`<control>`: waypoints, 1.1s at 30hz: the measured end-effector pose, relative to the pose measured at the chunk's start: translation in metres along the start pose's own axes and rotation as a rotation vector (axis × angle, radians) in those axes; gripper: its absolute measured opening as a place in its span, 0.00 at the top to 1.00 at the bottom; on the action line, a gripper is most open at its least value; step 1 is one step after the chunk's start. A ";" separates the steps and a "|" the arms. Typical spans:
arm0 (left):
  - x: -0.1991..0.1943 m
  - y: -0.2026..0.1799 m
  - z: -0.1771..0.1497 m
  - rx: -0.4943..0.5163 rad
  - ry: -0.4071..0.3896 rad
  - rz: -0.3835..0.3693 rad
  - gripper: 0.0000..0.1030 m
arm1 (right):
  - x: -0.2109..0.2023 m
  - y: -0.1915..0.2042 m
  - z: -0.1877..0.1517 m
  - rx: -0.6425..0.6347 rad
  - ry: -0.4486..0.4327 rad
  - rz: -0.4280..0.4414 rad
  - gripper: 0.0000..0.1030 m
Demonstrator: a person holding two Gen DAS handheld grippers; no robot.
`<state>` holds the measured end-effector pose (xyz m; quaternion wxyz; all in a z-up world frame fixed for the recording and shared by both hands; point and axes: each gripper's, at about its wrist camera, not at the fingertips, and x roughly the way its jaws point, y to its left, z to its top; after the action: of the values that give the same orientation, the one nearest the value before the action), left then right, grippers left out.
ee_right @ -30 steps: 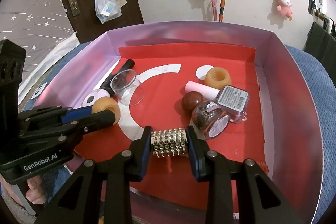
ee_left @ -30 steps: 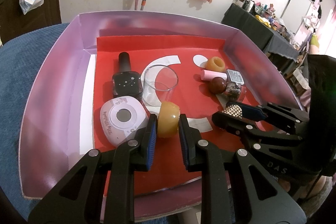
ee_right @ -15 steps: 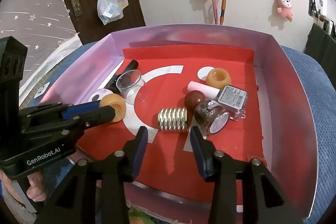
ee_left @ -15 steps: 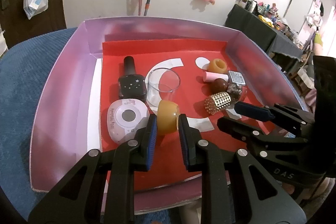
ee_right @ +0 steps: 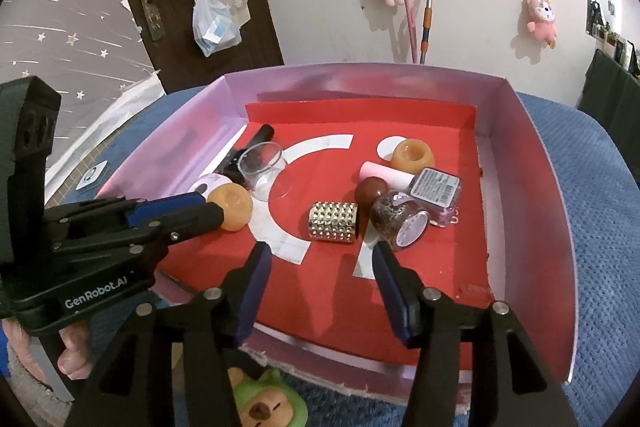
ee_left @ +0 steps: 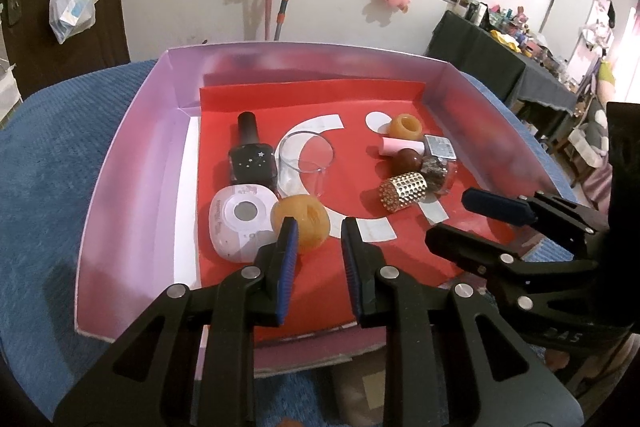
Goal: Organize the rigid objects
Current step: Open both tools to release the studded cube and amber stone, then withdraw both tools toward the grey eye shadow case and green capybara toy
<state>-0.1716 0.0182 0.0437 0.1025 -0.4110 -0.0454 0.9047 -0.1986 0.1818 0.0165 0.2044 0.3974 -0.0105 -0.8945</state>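
A pink-walled box (ee_left: 132, 163) with a red floor holds the objects. My left gripper (ee_left: 318, 227) is open; an amber ring (ee_left: 301, 223) lies on the floor just past its left finger, beside a white round case (ee_left: 240, 223). My right gripper (ee_right: 320, 255) is open and empty above the front of the box (ee_right: 560, 219). A gold studded cylinder (ee_right: 334, 226) lies on the floor ahead of it, also seen in the left wrist view (ee_left: 403, 191). A black nail polish bottle (ee_left: 252, 159) and a clear cup (ee_left: 306, 163) lie at the left.
A second amber ring (ee_right: 412, 157), a pink tube (ee_right: 384, 175), a brown ball (ee_right: 370, 191), a glitter bottle (ee_right: 398, 221) and a square bottle (ee_right: 436, 193) cluster at the right. The box sits on a blue cloth (ee_left: 52, 163). A green plush (ee_right: 266, 403) lies below the box front.
My left gripper opened and let go of the amber ring, which now lies by the white case. My right gripper opened wider and drew back from the gold cylinder.
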 end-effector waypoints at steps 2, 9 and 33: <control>-0.003 0.000 -0.001 0.001 -0.002 0.000 0.79 | -0.006 0.001 -0.001 -0.003 -0.008 0.004 0.40; -0.009 0.001 -0.005 -0.010 -0.011 0.009 0.15 | -0.021 0.005 -0.005 -0.010 -0.026 0.016 0.35; -0.049 -0.006 -0.023 0.029 -0.106 0.055 0.00 | -0.076 0.016 -0.022 -0.025 -0.117 0.053 0.04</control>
<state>-0.1219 0.0127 0.0652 0.0812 -0.3620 -0.0262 0.9283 -0.1316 0.1982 0.0581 0.2320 0.3416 -0.0216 -0.9105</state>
